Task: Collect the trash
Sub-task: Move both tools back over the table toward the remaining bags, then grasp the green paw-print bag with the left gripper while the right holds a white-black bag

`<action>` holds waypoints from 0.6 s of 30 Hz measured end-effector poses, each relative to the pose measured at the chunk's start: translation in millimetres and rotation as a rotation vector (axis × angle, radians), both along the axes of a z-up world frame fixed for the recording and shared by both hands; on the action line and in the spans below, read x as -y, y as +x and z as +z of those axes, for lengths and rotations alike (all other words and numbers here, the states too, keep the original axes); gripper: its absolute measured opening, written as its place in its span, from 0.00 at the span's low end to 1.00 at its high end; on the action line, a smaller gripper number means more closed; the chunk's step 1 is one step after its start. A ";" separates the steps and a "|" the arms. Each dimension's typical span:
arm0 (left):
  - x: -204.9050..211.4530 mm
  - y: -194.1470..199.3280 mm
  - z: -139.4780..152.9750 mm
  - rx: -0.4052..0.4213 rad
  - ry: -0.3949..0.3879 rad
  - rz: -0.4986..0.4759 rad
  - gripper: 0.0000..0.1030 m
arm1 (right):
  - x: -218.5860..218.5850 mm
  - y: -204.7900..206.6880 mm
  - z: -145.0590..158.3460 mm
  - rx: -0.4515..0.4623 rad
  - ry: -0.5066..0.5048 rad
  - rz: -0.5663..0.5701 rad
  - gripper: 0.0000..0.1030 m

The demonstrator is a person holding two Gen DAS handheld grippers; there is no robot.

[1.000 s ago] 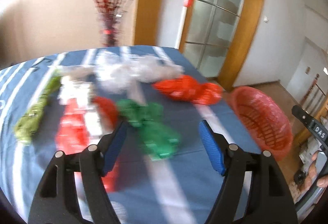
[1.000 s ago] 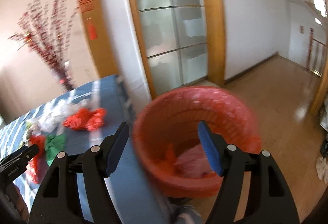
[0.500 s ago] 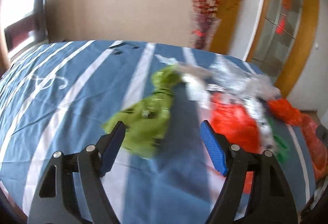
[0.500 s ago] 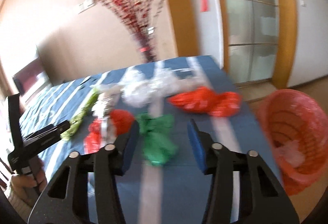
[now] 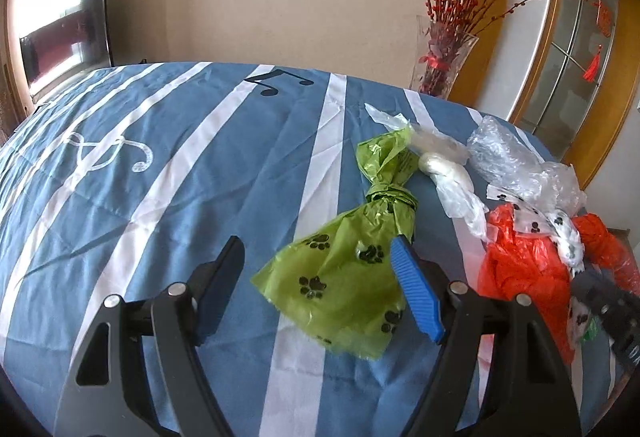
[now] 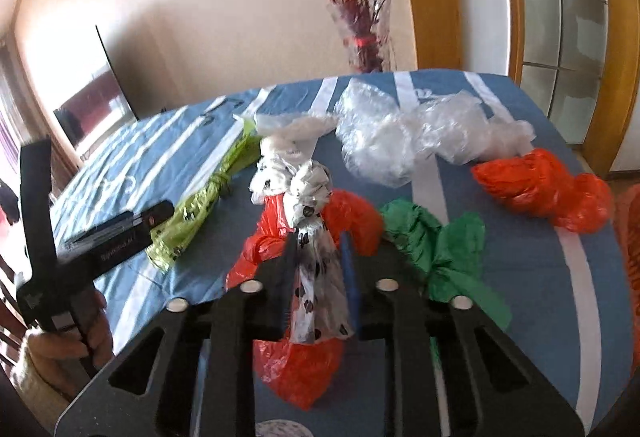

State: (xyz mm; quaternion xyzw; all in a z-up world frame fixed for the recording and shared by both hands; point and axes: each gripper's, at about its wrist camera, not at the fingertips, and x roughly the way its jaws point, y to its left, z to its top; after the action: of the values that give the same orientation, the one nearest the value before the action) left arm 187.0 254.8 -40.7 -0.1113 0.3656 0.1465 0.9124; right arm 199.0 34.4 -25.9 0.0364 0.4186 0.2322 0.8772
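The right gripper [image 6: 316,277] has just been closing, its jaws now narrow around the tail of a white bag printed with black paws [image 6: 312,221], a thin, crinkled film knotted partway up and lying draped over a red bag [image 6: 296,361]. The white bag's long axis runs away from the tool toward the far edge of the bed, so the pinch falls on its near, loose end. To the left, the left gripper [image 5: 316,289] stands wide, empty, over a lime-green paw-print bag [image 5: 340,285]; this bag, knotted at a waist, also stretches lengthwise away from the tool, its flared near end lying between the blue pads but seemingly untouched. Just right of the white bag sits a crumpled dark green bag [image 6: 440,245]; beyond it a second red bag [image 6: 540,189] and a heap of clear plastic [image 6: 404,141]. All rest on a blue bedspread [image 5: 160,197] with white stripes. A glass vase [image 5: 444,61] of red branches stands behind.
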 end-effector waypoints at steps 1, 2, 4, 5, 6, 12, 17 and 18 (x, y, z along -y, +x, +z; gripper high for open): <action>0.1 2.2 -1.4 -0.004 -0.001 -0.003 0.72 | -0.4 -1.0 -1.1 0.002 -0.009 0.004 0.08; 0.6 4.4 -2.7 -0.009 -0.001 -0.006 0.72 | 0.0 -2.8 -0.8 0.012 -0.014 0.006 0.07; 2.7 10.5 -5.4 -0.024 0.002 -0.015 0.72 | 7.1 -8.1 3.4 0.029 -0.006 0.005 0.04; 3.0 13.1 -6.6 -0.030 -0.002 -0.020 0.72 | 10.2 -9.7 6.0 0.039 0.000 0.001 0.04; 4.3 16.1 -7.3 -0.035 -0.004 -0.024 0.72 | 15.5 -12.1 10.3 0.054 0.008 -0.006 0.03; 13.6 28.2 -6.9 -0.050 0.027 -0.044 0.72 | 44.9 -20.6 32.7 0.121 0.048 -0.065 0.03; 17.3 44.9 -9.9 -0.085 0.036 -0.056 0.72 | 62.2 -26.5 41.7 0.150 0.041 -0.095 0.03; 18.0 48.5 -11.5 -0.094 0.032 -0.062 0.72 | 65.6 -26.4 41.6 0.149 0.040 -0.101 0.03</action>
State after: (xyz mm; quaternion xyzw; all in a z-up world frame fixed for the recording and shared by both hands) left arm 235.5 236.8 -52.2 -0.0782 0.4090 0.1293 0.8999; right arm 172.6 -31.2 15.7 0.0575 0.3452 0.1978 0.9156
